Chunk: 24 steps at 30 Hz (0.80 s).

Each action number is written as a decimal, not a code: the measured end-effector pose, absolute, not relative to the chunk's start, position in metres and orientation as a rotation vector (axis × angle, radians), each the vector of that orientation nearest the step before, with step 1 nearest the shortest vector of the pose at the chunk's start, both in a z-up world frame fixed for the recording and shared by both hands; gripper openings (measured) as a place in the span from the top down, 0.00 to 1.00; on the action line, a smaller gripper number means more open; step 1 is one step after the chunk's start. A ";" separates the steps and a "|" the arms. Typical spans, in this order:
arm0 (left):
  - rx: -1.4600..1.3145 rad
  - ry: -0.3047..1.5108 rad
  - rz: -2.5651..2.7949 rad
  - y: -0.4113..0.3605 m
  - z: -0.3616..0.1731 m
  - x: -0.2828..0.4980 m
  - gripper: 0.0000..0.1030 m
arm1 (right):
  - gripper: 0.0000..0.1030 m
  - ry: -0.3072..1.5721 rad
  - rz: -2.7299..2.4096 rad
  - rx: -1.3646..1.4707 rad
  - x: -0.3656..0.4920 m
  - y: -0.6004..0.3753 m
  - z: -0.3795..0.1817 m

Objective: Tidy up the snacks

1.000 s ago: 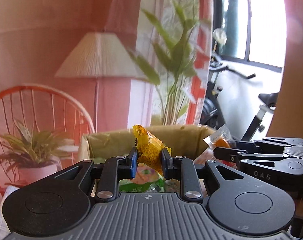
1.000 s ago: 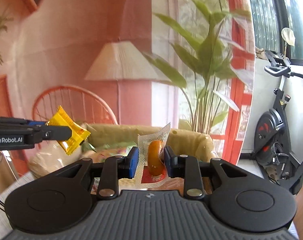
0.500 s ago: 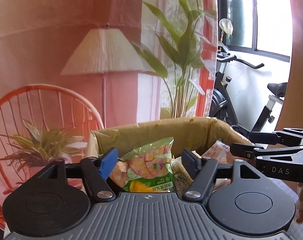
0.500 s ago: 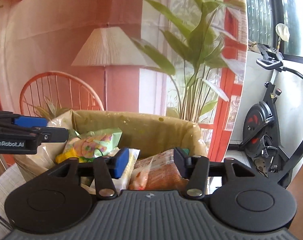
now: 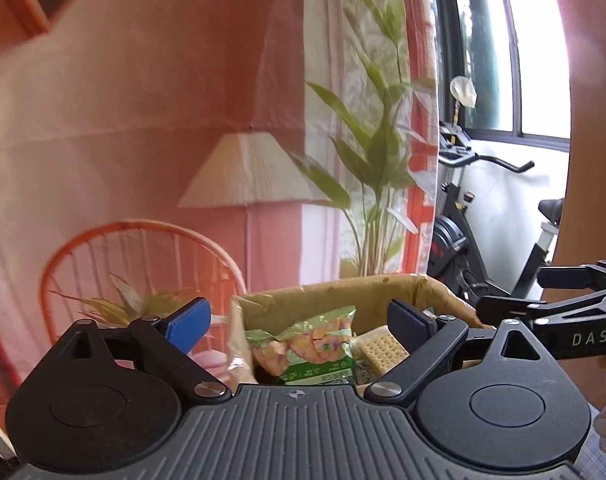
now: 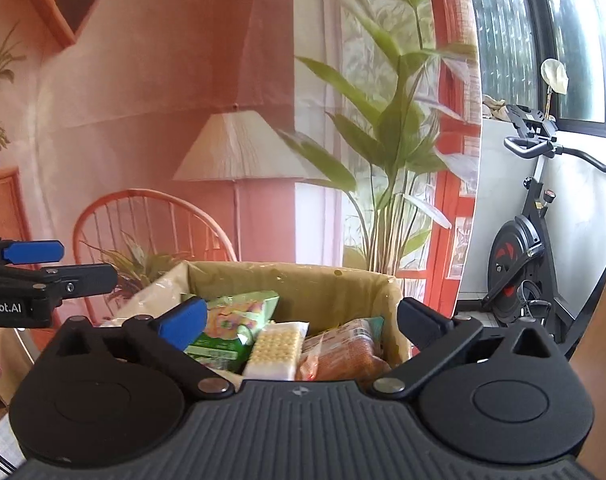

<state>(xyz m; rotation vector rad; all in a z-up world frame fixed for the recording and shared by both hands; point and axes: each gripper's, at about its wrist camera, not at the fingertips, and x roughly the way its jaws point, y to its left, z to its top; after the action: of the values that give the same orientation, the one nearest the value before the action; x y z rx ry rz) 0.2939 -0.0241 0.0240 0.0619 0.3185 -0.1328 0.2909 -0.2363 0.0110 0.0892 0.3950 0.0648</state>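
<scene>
We are opening both the left gripper (image 5: 299, 318) and the right gripper (image 6: 301, 318); nothing sits between either pair of jaws. The yellow wrapped candy and clear-wrapped orange snack we held a second ago are gone, presumably dropped into the tan paper-lined box (image 6: 303, 280) among the snack packets (image 6: 239, 324).

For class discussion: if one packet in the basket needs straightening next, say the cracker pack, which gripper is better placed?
Probably the right gripper: the cracker pack lies centred between its opening, empty jaws. For the left gripper it sits off to the right.
</scene>
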 end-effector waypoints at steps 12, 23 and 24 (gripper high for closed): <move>0.034 0.262 -0.106 -0.009 0.046 0.213 0.05 | 0.00 0.350 0.021 0.137 0.216 -0.218 0.042; 0.059 0.240 -0.070 -0.003 0.065 0.145 0.05 | 0.00 0.332 0.035 0.125 0.144 -0.195 0.064; 0.061 0.232 -0.069 -0.002 0.067 0.139 0.05 | 0.00 0.327 0.034 0.120 0.137 -0.193 0.066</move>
<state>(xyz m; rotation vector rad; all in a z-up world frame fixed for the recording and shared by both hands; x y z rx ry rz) 0.1392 -0.0025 0.0670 0.0614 0.2315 -0.0695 0.1373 -0.1928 0.0659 0.1200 0.3267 0.0343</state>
